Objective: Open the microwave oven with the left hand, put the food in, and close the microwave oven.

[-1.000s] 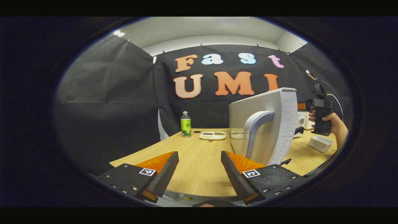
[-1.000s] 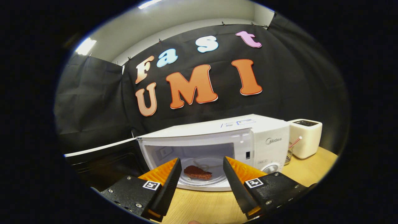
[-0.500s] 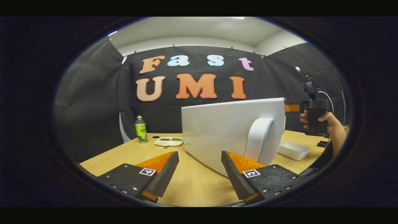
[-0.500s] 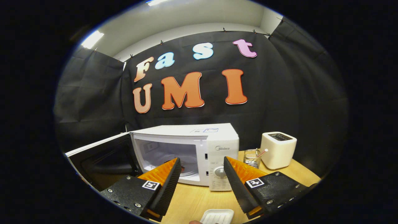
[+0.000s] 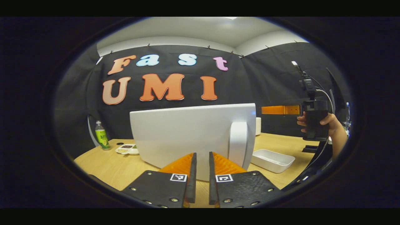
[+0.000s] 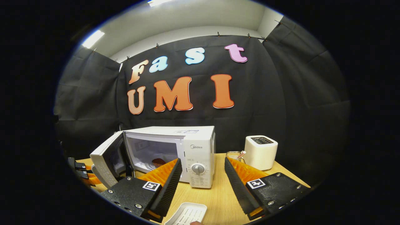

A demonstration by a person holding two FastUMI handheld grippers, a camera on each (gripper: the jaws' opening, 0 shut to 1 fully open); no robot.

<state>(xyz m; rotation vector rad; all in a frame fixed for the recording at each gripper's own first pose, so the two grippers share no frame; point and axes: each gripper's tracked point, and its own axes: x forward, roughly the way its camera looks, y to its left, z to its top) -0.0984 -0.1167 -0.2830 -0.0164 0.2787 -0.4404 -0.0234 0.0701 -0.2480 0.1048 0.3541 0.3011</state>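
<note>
Door half-swung, food inside the microwave (image 6: 187,150).

We see the left gripper (image 5: 200,172) with fingers nearly together, gripping nothing, just in front of the microwave door (image 5: 187,131) beside its handle (image 5: 238,140). Right gripper (image 6: 201,184) spread wide, empty, well back from the microwave; food (image 6: 158,162) sits on its turntable. Toaster (image 6: 261,151) right of the microwave, white tray (image 6: 187,214) in front, green bottle (image 5: 101,136) left. Wooden table (image 6: 218,200), black cloth walls.
</note>
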